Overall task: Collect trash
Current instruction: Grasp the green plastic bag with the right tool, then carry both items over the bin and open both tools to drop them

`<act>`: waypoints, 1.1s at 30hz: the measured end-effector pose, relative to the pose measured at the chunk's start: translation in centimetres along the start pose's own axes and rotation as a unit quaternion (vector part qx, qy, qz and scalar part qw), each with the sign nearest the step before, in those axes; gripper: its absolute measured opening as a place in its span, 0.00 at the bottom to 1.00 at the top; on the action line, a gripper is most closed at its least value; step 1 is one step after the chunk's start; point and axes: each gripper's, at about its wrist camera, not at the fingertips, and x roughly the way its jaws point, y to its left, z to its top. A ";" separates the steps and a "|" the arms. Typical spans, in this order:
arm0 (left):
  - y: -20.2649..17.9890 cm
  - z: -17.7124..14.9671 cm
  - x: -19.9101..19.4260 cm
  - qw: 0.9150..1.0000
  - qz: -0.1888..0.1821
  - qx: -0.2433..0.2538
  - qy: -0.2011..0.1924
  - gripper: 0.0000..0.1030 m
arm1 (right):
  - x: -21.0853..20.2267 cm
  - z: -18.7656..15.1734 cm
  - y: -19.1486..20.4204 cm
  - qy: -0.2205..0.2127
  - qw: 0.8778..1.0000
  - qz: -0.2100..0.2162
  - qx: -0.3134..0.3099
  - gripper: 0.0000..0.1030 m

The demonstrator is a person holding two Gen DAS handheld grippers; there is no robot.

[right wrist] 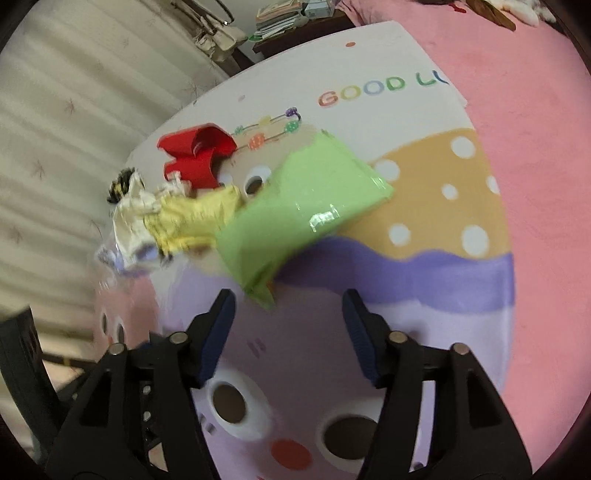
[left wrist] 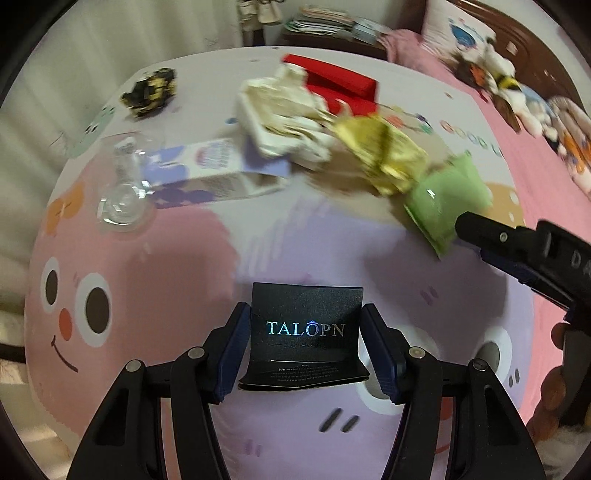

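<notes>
My left gripper (left wrist: 304, 347) is shut on a black carton marked TALOPN (left wrist: 304, 332), held above the cartoon-print mat (left wrist: 147, 258). My right gripper (right wrist: 288, 317) is open and empty, just short of a green wrapper (right wrist: 303, 210); it enters the left wrist view (left wrist: 480, 229) touching the green wrapper (left wrist: 443, 199). Beyond lie a yellow wrapper (left wrist: 384, 155), crumpled white packaging (left wrist: 284, 114), a red box (left wrist: 343, 88), a white and purple carton (left wrist: 214, 170), a clear plastic cup (left wrist: 122, 177) on its side, and a black and yellow wrapper (left wrist: 151, 90).
The mat covers a pink bed (right wrist: 535, 129). Plush toys (left wrist: 517, 96) and a pillow (left wrist: 454, 33) lie at the far right. A side table with books (left wrist: 325, 22) stands behind. A curtain (right wrist: 55, 129) hangs on the left.
</notes>
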 end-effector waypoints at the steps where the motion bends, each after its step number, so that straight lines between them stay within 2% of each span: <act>1: 1.0 0.7 -0.2 1.000 0.001 -0.005 -0.001 0.59 | 0.3 0.4 0.1 0.003 1.000 0.004 0.008 0.58; 7: 4.1 1.4 -0.9 0.999 0.004 -0.031 -0.005 0.59 | 1.4 2.7 0.0 -0.013 0.998 0.006 0.054 0.61; 13: 5.2 1.6 -1.1 0.999 0.005 -0.040 -0.005 0.59 | 2.5 4.2 2.1 -0.035 0.997 -0.068 0.019 0.59; 14: 5.4 1.6 -1.2 0.999 0.005 -0.039 -0.006 0.59 | 2.5 4.2 2.3 -0.037 0.996 -0.081 0.009 0.56; 16: 5.7 1.4 -1.5 0.999 0.006 -0.037 -0.007 0.59 | 2.9 4.1 3.1 -0.043 0.992 -0.116 -0.015 0.41; 17: 5.9 1.3 -1.7 0.999 0.006 -0.036 -0.007 0.59 | 3.1 4.1 3.5 -0.046 0.990 -0.132 -0.027 0.30; 18: 6.0 1.2 -1.8 0.999 0.006 -0.036 -0.008 0.59 | 3.2 3.9 3.7 -0.047 0.989 -0.137 -0.032 0.26; 21: 6.5 0.8 -2.4 0.999 0.004 -0.033 -0.009 0.59 | 2.9 3.4 3.4 -0.045 0.993 -0.111 -0.018 0.14; 27: 7.5 -0.7 -4.9 1.000 -0.011 -0.016 -0.017 0.59 | 0.1 0.7 3.4 -0.058 0.993 -0.100 -0.012 0.13; 33: 8.9 -3.4 -8.2 0.999 -0.036 0.015 -0.030 0.59 | -4.2 -4.6 4.1 -0.070 0.993 -0.097 0.006 0.13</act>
